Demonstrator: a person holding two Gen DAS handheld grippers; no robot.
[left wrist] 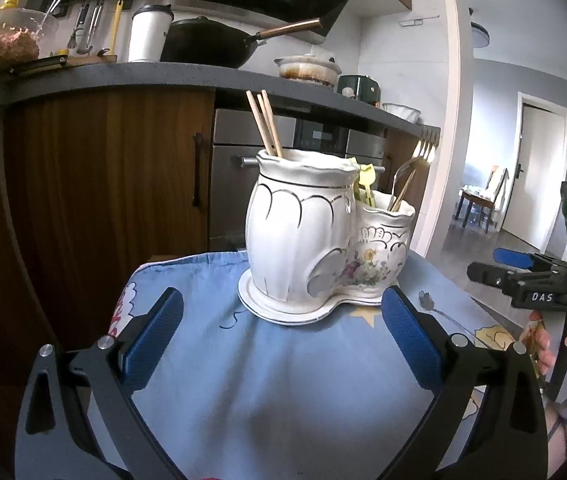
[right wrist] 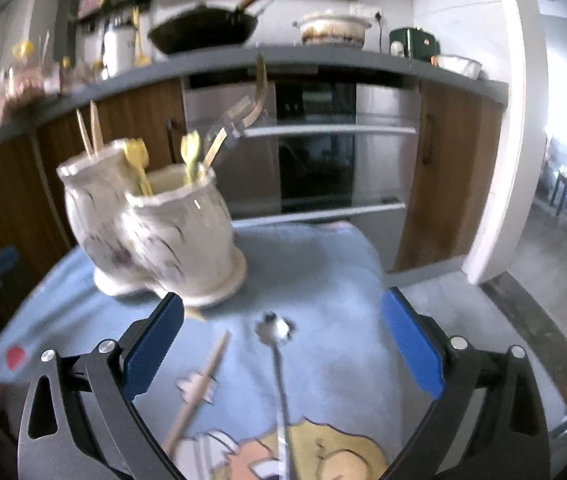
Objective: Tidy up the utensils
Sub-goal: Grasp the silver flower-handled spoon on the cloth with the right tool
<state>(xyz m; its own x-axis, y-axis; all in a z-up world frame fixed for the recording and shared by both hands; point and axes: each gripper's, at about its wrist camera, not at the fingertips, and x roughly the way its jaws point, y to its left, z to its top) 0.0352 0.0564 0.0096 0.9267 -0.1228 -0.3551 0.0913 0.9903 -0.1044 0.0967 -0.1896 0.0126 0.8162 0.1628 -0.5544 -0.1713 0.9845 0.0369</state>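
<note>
Cloth [left wrist: 211, 392], blue with cartoon print, covers the small table; soft, likely to bunch under a dragged tip. Ceramic holder [left wrist: 307, 240], white, two joined compartments on a shaped saucer, stands at the far middle of the cloth: judged heavy, glazed-slippery, fragile, so best left unmoved. Taller compartment holds wooden chopsticks [left wrist: 265, 124]; lower one holds yellow pieces and a gold fork [left wrist: 423, 148].

Loose items lie on the cloth before the right gripper [right wrist: 283, 356]: a wooden chopstick [right wrist: 199, 388], light, stiff, prone to roll; a metal spoon [right wrist: 279, 364], thin, smooth, flat against the cloth. Judgement: pinch the spoon mid-handle, across its width.

Right gripper: jaws wide apart, empty, straddling the spoon without contact. Left gripper [left wrist: 283, 344]: jaws wide apart, empty, near the holder's saucer, not touching.
</note>
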